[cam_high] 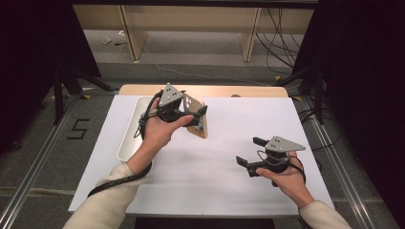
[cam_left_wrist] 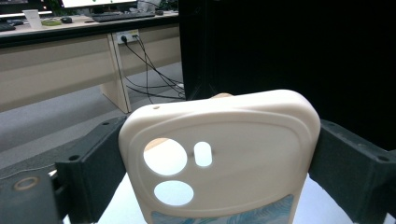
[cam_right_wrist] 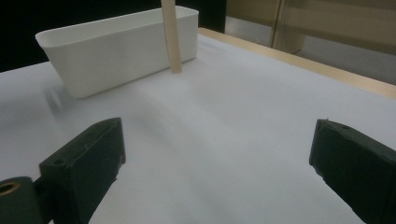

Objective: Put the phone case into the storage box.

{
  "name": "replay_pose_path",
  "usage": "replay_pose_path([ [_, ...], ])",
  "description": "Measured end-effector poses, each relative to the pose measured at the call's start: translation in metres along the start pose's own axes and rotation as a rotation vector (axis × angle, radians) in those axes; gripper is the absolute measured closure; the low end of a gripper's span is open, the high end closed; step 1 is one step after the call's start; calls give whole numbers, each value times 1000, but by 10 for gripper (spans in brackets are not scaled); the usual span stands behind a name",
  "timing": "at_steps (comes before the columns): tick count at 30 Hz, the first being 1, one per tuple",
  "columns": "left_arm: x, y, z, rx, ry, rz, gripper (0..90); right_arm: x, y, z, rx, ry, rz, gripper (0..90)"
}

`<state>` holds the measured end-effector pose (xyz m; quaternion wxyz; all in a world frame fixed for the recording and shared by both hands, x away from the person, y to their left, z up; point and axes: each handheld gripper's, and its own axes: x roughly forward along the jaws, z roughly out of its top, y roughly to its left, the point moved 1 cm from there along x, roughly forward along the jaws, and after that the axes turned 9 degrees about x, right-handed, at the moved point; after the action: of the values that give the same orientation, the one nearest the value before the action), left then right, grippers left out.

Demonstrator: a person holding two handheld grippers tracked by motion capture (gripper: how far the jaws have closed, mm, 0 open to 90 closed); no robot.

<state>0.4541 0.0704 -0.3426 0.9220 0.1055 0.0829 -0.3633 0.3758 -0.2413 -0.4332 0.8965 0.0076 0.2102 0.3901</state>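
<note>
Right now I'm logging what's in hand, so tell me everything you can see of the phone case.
The phone case is cream, smooth and matte, rubbery-looking, with rounded corners. It has two round camera holes, a small oval one and a tiny hole near its top edge; a blue feathery print shows low down. The left tongs grip it by its side edges, holding it upright above the white table cover, beside the white tray.

White tray [cam_high: 128, 138] on table [cam_high: 229, 162]
</note>
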Motion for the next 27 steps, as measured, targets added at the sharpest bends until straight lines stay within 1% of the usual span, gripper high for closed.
replay_pose_path([
  [8,-2,7,1,-3,-2,17,93,-5,-2,-1,10,-9,-6,48],
  [27,-6,17,3,-7,-3,36,94,-8,-4,-3,23,-1,-13,51],
])
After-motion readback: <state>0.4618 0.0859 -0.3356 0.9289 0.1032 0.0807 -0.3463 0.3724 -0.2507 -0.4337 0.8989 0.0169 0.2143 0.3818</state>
